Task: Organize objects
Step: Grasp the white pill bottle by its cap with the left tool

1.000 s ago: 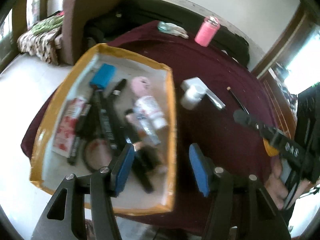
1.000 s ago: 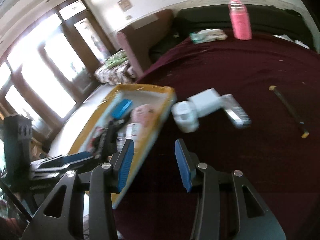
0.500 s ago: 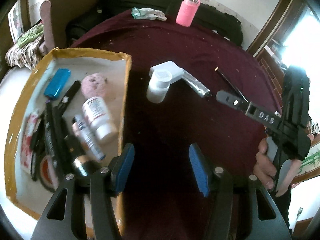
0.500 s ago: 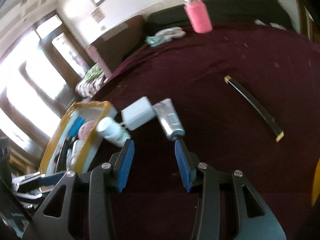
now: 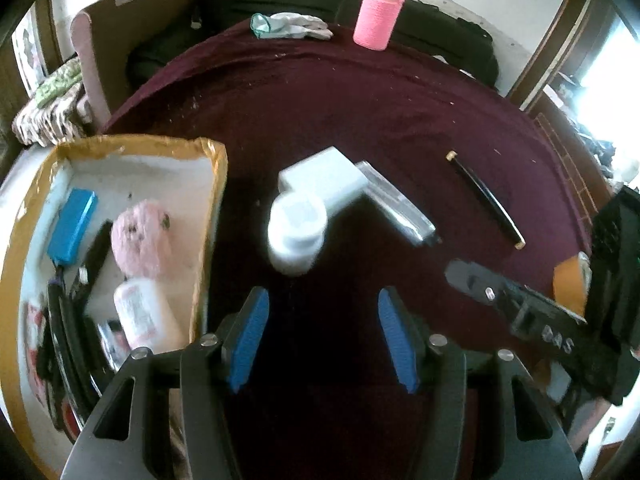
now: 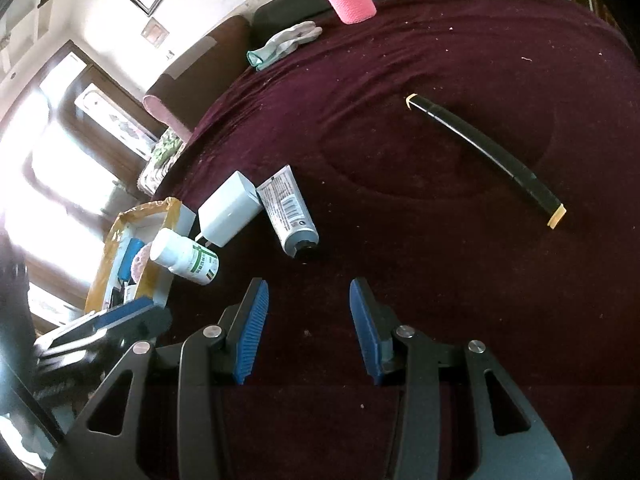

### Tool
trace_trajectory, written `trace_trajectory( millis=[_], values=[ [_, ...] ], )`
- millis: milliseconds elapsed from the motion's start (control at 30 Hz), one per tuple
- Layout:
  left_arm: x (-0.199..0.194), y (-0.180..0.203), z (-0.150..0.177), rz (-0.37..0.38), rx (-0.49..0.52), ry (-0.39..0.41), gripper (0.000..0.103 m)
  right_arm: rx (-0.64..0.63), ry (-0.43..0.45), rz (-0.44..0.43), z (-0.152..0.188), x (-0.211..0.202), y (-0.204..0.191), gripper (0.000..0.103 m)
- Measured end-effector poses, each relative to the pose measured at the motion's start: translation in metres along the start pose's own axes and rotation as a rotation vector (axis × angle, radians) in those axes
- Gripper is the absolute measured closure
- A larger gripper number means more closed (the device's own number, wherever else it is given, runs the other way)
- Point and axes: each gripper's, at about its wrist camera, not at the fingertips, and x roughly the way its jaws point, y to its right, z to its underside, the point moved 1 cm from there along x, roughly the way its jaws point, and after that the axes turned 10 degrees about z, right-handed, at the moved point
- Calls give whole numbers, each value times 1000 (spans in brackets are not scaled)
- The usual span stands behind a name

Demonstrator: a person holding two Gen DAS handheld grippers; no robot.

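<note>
Tray (image 5: 218,184) sits at the left edge of the desk (image 5: 360,120), already loaded with a blue case (image 5: 72,222), a pink puff (image 5: 138,236), a small bottle (image 5: 144,316) and dark pens, so I'd guess that's where everything is meant to end up. Just right of it, still loose on the maroon cloth, are a white pill bottle (image 6: 184,256) on its side, a white charger (image 6: 228,210) touching it, and a grey tube (image 6: 290,216) against the charger. Further right a black pen (image 6: 486,156) lies well apart on its own. Left gripper (image 5: 320,336) hovers over the pill bottle, jaws spread, nothing between them; probably the nearest pick for that side. Right gripper (image 6: 306,326) points at bare cloth just short of the tube, jaws also spread and empty. Pink bottle (image 5: 378,12) and gloves (image 5: 292,26) stay at the far edge.
</note>
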Motion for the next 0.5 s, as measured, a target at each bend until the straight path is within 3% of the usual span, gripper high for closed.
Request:
trace_trajectory(
  millis=[133, 267, 367, 500],
  values=[
    [7, 1, -14, -83, 42, 49, 52, -3, -10, -3, 1, 2, -1, 62],
    [27, -3, -25, -132, 52, 31, 53, -7, -16, 4, 1, 3, -2, 62],
    [38, -12, -28, -122, 9, 1, 74, -13, -19, 7, 2, 4, -2, 62],
    [35, -9, -21, -112, 8, -6, 74, -15, -24, 7, 2, 6, -2, 62]
  ],
)
